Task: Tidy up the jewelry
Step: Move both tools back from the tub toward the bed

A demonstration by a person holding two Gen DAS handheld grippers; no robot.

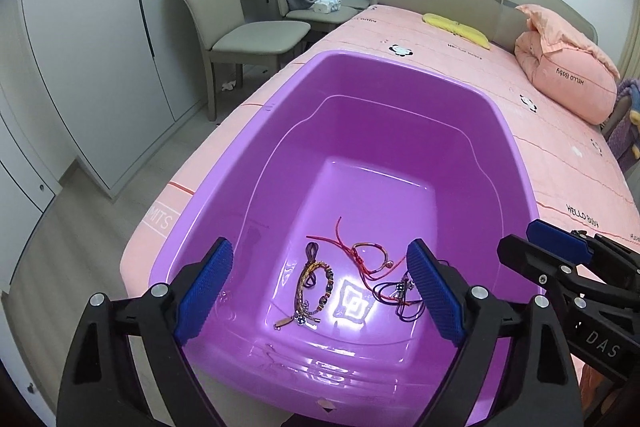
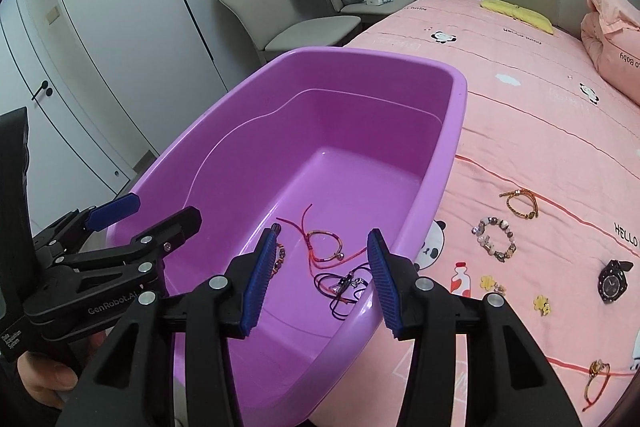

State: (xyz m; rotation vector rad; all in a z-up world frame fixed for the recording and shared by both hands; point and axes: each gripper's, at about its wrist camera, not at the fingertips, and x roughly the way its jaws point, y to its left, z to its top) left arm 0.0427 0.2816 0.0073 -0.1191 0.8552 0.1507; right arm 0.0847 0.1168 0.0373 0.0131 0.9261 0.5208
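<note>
Jewelry Transfer: Both Grippers Empty Above the Tub

**Gripper state.** The left gripper (image 1: 320, 291) hovers over the purple tub (image 1: 224, 163) with its jaws spread wide and nothing between them. The right gripper (image 2: 322, 279) stands beside it over the tub's near rim, jaws partly apart, also empty.

**Location of items.** Three pieces lie on the tub floor: a beaded bracelet (image 1: 312, 283), a red cord bracelet (image 1: 368, 255) and a dark cord bracelet (image 1: 396, 293). More pieces lie on the pink bedsheet (image 2: 540, 107) to the right of the tub: a gold bracelet (image 2: 520, 205), a stone-bead bracelet (image 2: 494, 239), a black watch (image 2: 612, 281), small yellow flower pieces (image 2: 540, 303) and a red cord piece (image 2: 596, 375) near the bed's front edge.

**Handling.** All items are judged light. The cord and bead bracelets are limp and will drape from the grip point; take each across a bunched section or a bead cluster, not a single loose strand. Thin cords on soft bedding may slip under the pads; press lightly into the sheet before closing. The watch is stiffer; grip it across the case or strap. The flower pieces are small and easily missed
</note>
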